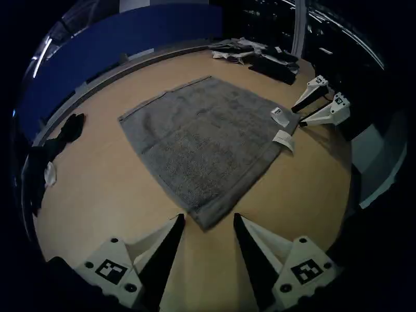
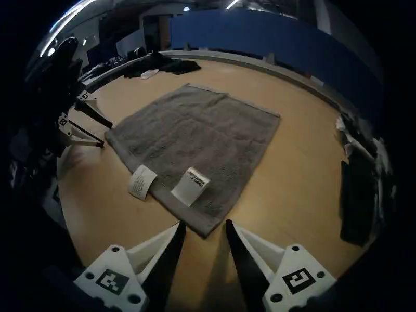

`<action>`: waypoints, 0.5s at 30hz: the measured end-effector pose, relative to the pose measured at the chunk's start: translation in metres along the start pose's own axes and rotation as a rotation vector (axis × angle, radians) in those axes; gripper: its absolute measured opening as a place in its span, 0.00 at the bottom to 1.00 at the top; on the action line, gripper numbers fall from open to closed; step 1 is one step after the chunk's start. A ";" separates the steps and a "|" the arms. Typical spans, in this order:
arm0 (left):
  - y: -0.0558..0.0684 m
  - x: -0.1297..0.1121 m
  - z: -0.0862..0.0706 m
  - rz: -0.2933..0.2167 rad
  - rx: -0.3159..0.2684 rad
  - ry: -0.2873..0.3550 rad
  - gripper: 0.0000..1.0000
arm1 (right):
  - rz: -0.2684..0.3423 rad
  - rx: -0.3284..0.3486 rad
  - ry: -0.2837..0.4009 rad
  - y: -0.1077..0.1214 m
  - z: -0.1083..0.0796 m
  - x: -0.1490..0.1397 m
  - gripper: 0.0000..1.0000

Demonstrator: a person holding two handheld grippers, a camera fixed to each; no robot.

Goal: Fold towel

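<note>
Wooden table (image 1: 104, 182) bears one grey towel (image 1: 208, 135), two tags (image 2: 190, 186).

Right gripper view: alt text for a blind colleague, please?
Grey towel spread flat on a table, two white labels by its near corner. The open right hand-held gripper points there; the left hand-held gripper is far left.

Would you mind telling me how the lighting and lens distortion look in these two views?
Left gripper view: dim overall, the towel is sharp, and fisheye curvature bows the blue wall. Right gripper view: equally dim, ceiling lights glare at the top edge, and the rim of the table curves strongly.
</note>
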State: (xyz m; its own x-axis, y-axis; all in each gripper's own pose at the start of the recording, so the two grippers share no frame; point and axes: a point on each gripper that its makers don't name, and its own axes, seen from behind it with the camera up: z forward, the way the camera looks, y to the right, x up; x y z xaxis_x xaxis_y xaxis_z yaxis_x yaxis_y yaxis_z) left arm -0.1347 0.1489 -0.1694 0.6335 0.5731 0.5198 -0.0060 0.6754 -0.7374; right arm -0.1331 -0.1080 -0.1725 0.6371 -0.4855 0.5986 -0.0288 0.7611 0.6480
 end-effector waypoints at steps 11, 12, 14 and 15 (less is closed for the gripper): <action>0.005 -0.001 0.001 0.018 0.001 -0.002 0.50 | 0.004 0.001 -0.002 0.000 0.000 0.000 0.36; 0.005 -0.001 0.001 0.018 0.001 -0.002 0.48 | 0.004 0.001 -0.002 0.000 0.000 0.000 0.33; 0.006 -0.001 0.001 0.018 0.001 -0.004 0.46 | 0.003 -0.001 -0.002 0.001 -0.001 0.000 0.31; 0.007 -0.001 0.001 0.018 0.002 -0.004 0.44 | 0.003 -0.002 -0.002 0.001 -0.001 0.000 0.30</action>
State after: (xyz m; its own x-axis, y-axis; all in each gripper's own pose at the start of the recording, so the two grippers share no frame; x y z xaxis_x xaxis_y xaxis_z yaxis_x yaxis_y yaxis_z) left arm -0.1361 0.1536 -0.1743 0.6300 0.5870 0.5085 -0.0186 0.6660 -0.7457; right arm -0.1328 -0.1066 -0.1725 0.6352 -0.4842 0.6018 -0.0295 0.7634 0.6453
